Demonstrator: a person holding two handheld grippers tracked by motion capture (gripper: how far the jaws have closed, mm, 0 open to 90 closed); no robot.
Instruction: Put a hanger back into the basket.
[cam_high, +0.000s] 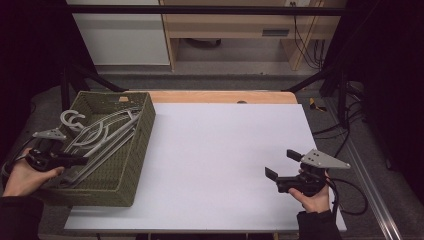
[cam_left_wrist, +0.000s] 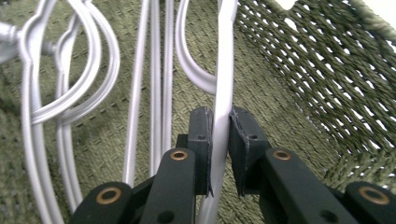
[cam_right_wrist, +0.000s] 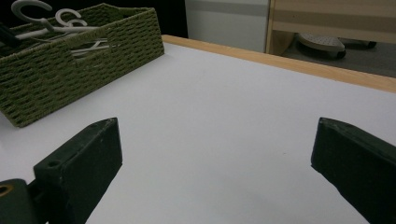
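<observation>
- The left gripper (cam_left_wrist: 219, 135) has its fingers (cam_left_wrist: 201, 140) closed down on the flat bar of one grey hanger (cam_left_wrist: 223, 70), which runs straight up between the pads inside the woven basket (cam_left_wrist: 336, 79).
- That hanger lies in the basket at the left edge of the desk (cam_high: 220, 150), on top of a loose pile of other hangers (cam_high: 97, 132) with their hooks towards the far left corner.
- It looks like light, stiff plastic or metal with a smooth finish, so I judge it may slip or swing in a narrow pinch; a hold on the straight bar near the middle should keep it level.
- The hangers overlap and their curved necks may hook each other on lifting; how many lie there is hard to count from the high view.
- The basket has soft, openwork walls and may shift if a hanger snags.
- The right gripper (cam_high: 281, 167) rests low over the bare desk at the right, fingers (cam_right_wrist: 84, 154) spread wide and empty.
</observation>
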